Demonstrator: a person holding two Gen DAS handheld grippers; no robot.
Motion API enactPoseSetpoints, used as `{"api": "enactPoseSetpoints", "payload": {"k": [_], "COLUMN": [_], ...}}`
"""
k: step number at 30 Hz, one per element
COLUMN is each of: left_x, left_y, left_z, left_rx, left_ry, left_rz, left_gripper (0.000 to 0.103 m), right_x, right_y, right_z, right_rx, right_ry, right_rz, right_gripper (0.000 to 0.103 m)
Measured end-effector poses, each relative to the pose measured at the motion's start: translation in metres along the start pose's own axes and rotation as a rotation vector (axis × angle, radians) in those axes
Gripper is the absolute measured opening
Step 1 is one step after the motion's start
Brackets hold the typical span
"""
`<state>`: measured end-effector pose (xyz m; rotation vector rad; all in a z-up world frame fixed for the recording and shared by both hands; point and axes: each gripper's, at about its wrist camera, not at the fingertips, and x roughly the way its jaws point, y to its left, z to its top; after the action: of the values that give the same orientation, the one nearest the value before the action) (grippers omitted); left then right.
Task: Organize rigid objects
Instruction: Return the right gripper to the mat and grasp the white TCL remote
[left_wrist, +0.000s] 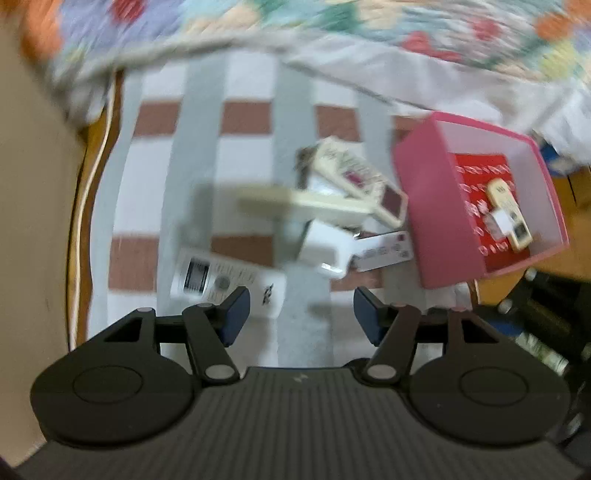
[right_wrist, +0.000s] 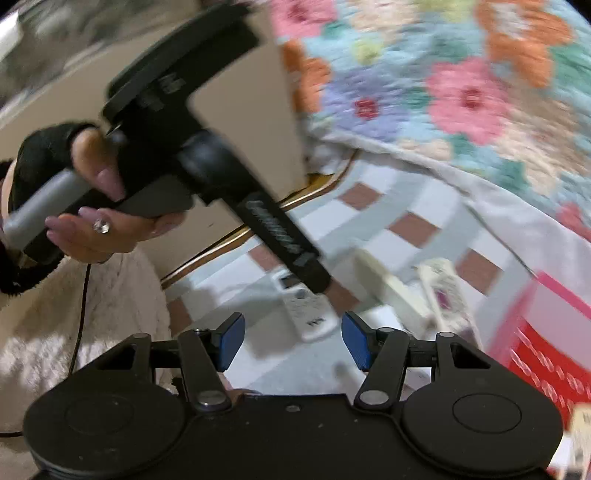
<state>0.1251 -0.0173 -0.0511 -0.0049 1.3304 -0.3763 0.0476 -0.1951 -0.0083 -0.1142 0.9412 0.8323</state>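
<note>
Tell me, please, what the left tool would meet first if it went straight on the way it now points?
Probably the white remote, lying on the checked cloth just ahead of the open left tool, toward its left finger. Dead centre looks like bare cloth before the white adapter, though blur leaves depth uncertain.

- Checked cloth (left_wrist: 243, 118), centre of the left wrist view: white ground, grey stripes, reddish-brown squares.
- Floral blanket (right_wrist: 461, 85), upper right of the right wrist view: pink and orange flowers with red centres on pale blue, lilac and green.
- Pink box (left_wrist: 432, 206), right of the left wrist view: pink outer walls, pale inside, with a red sheet on its floor patterned in white marks.
- Remote (left_wrist: 225, 280), lower centre of the left wrist view: white, with black print.
- Cream bar (left_wrist: 306, 201), mid-frame: pale cream.
- Left gripper (left_wrist: 301, 314) and right gripper (right_wrist: 293, 338): black bodies, blue pads on the jaws.
- Hand (right_wrist: 99, 206), left of the right wrist view: black fingerless glove, pale pink nails.
</note>
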Motion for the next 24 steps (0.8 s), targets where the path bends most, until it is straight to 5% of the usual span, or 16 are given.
{"api": "enactPoseSetpoints", "payload": {"k": [5, 10, 18, 24], "left_x": [0.038, 0.062, 0.091, 0.108], "left_y": [0.033, 0.06, 0.08, 0.086], "left_z": [0.011, 0.006, 0.0, -0.003], "left_rx": [-0.177, -0.32, -0.387, -0.406], "left_ry": [0.061, 0.077, 0.051, 0.082], "left_rz": [-0.037, -0.038, 0.03, 0.03], "left_gripper": [0.063, 0.067, 0.068, 0.068], "right_x": [0.065, 0.114, 0.168, 0.187], "right_y": [0.015, 0.009, -0.003, -0.016], "right_z": [0.01, 0.002, -0.004, -0.012], "right_rx": [-0.182, -0.234, -0.295, -0.217], "right_ry": [0.076, 0.13, 0.183, 0.194], "right_rz": [-0.025, -0.057, -0.143, -0.104], "right_gripper": [0.064, 0.064, 0.071, 0.078]}}
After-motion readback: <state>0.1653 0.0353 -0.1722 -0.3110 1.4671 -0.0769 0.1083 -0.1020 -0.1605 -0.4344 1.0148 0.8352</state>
